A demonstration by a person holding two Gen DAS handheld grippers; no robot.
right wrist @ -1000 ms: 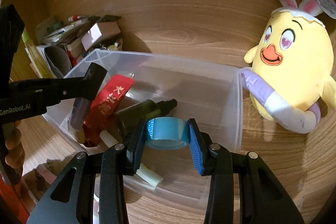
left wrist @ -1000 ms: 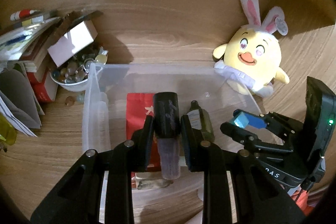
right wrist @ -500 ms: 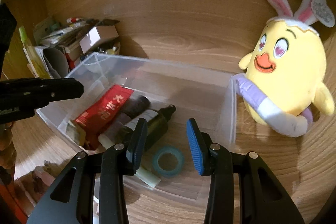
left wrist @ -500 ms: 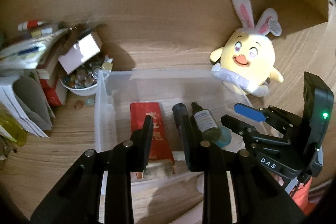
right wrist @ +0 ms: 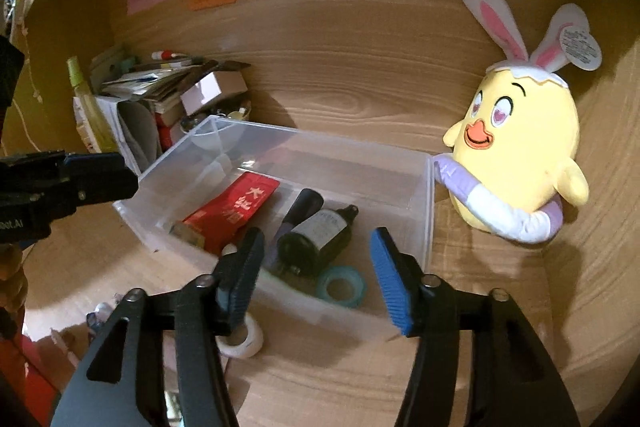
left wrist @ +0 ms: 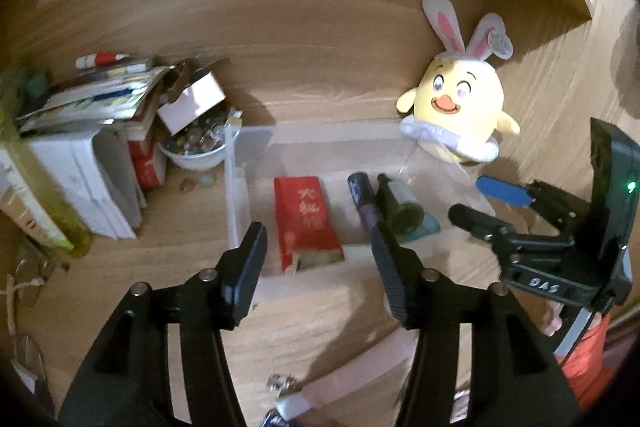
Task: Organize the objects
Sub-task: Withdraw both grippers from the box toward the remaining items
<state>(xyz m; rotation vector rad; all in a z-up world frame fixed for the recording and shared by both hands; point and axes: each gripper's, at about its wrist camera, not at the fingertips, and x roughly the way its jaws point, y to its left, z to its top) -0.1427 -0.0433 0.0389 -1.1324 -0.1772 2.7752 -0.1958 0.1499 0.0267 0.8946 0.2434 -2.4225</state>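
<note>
- Wood-grain desk [right wrist: 340,379] with a wood back panel, clear plastic bin [right wrist: 427,227] sitting toward the back edge.
- Left gripper [left wrist: 318,259] and right gripper [right wrist: 316,267]: jaws opening, nothing between them, both hovering over the bin's near edge.
- Inside: blue tape roll [right wrist: 341,285] at the near right corner, dark bottle [right wrist: 316,241] touching it, red packet [left wrist: 306,223] on the left.
- I'd clear the rim fully before swinging to the white tape roll [right wrist: 244,341] outside.
- Writing: "DAS" on the right gripper body; red packet has gold Chinese characters, unreadable to me.
</note>
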